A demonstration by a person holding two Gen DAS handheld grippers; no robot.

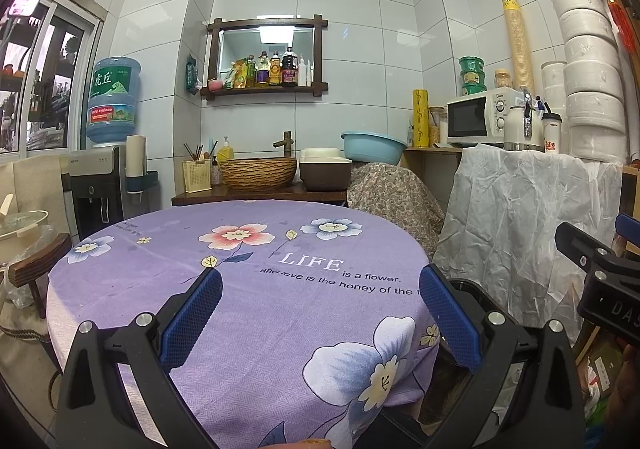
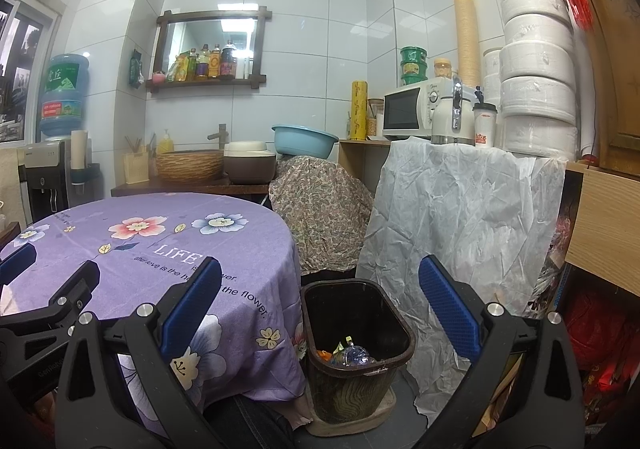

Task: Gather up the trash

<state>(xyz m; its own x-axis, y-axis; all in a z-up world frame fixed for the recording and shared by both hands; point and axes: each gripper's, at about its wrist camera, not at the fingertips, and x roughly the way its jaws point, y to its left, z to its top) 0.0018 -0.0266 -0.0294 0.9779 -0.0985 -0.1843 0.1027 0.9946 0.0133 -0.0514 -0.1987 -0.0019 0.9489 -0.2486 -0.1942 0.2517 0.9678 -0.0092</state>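
1. The trash (image 2: pixel 347 353), a few wrappers and a crushed bottle, lay at the bottom of the black bin (image 2: pixel 394 319) on the floor by the desk's right edge.
2. The right gripper (image 2: pixel 320 305) hung above the bin, fingers wide and empty, likely after a drop.
3. The left gripper (image 1: pixel 320 309) hovered over the desk (image 1: pixel 280 313), fingers wide, holding nothing.
4. The purple floral cloth looked bare; a white-tiled kitchen lay behind.

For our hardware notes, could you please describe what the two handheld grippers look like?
Both match: the left gripper and right gripper have black plastic frames with silver bolts and two fingers faced with blue textured pads. White lettering marks the black body.
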